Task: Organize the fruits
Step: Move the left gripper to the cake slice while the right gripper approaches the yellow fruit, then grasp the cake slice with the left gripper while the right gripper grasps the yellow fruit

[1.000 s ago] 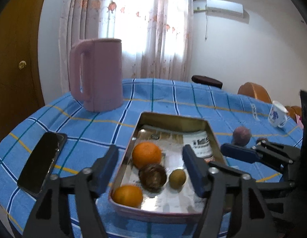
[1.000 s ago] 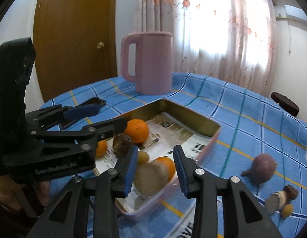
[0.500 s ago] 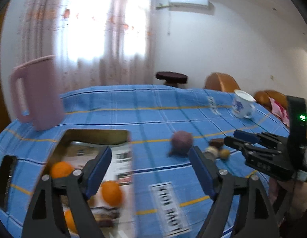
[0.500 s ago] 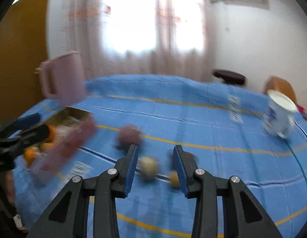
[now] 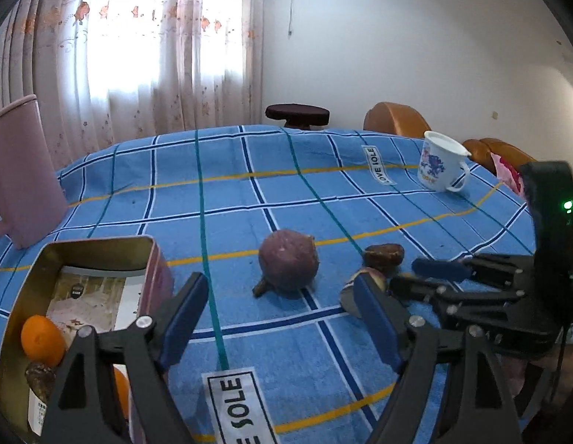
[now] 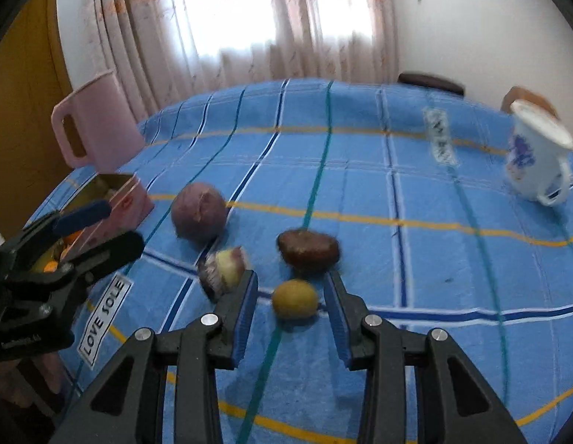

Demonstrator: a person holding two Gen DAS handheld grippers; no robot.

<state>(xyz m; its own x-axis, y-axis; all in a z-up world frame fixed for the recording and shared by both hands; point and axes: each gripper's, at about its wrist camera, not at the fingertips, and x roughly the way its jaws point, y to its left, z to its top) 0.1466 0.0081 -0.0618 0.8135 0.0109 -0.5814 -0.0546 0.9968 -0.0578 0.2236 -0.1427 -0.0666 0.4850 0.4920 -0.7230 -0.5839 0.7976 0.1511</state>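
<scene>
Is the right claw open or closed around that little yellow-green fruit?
Open. The right claw has a finger on each side of the yellow-green fruit, with gaps visible.

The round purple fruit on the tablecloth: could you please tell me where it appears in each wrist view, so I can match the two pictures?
Left wrist view: the purple fruit lies at centre, just beyond the open left tongs.
Right wrist view: it sits left of centre, beyond and left of the right tongs.
Shared landmark: the white mug, far right in both.
</scene>
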